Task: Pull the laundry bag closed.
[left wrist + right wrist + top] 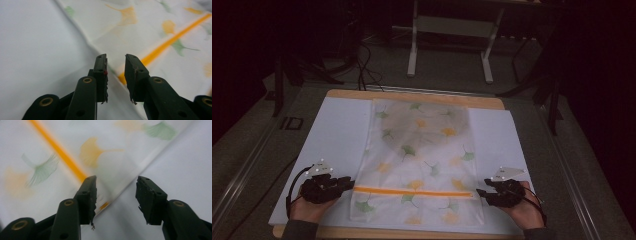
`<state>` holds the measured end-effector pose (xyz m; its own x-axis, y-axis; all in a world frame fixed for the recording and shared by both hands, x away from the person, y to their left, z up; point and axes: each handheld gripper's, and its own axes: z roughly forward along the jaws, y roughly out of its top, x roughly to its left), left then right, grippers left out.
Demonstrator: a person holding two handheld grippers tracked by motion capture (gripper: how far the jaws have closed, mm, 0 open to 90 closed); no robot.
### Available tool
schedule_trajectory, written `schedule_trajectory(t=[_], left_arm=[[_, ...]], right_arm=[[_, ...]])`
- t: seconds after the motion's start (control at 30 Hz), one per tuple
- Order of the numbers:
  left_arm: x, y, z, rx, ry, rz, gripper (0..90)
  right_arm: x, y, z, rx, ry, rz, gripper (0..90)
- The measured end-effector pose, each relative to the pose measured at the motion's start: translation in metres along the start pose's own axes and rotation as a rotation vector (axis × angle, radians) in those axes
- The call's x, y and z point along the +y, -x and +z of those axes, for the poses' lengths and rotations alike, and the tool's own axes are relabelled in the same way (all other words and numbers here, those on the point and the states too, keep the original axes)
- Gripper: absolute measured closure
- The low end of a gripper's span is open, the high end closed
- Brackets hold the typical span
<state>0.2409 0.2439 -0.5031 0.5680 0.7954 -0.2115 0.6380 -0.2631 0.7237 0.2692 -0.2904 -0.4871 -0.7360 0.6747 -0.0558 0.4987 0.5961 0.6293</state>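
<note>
Resting low on the surface [342, 120], my two grippers flank the near end of the cloth [422, 150], a thin white sheet printed with yellow and green ginkgo leaves and crossed by an orange stripe [412, 192]. It lies flat down the middle of the white surface, its far end at the wooden edge.

My left gripper [346, 184] points in toward the cloth's left edge, level with the stripe. In the left gripper view my jaws stand partly apart, nothing pinched between them. The cloth's [150, 27] edge runs diagonally through the gap, and the end of the stripe [160, 48] lies just ahead of the right-hand jaw. I think the edge lies loose under the tips, though the close view is too soft to be sure.

My right gripper [482, 192] points in at the opposite edge, beside the stripe's other end. In the right gripper view my jaws are spread wide and grip nothing. The cloth's [82, 147] hem crosses between them, the stripe [60, 153] ending just beside the left-hand jaw, and bare white surface [180, 157] lies beyond the other.
</note>
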Motion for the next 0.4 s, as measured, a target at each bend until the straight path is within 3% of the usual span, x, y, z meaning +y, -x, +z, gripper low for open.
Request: schedule_trajectory(t=[0.03, 0.17, 0.23, 0.4], left_arm=[[0.0, 0.0, 0.001, 0.035, 0.007, 0.009, 71.7], [-0.002, 0.0, 0.002, 0.104, 0.031, 0.018, 68.4], [-0.003, -0.001, 0.003, 0.144, 0.053, 0.005, 67.4], [-0.009, -0.006, 0.008, 0.243, 0.074, -0.011, 61.4]], right_arm=[[-0.001, 0.002, 0.0, -0.01, 0.019, 0.022, 48.6], [-0.006, 0.008, 0.002, -0.064, 0.049, 0.094, 43.8], [-0.01, 0.01, 0.003, -0.078, 0.062, 0.118, 42.5], [-0.018, 0.014, 0.008, -0.116, 0.045, 0.139, 39.5]])
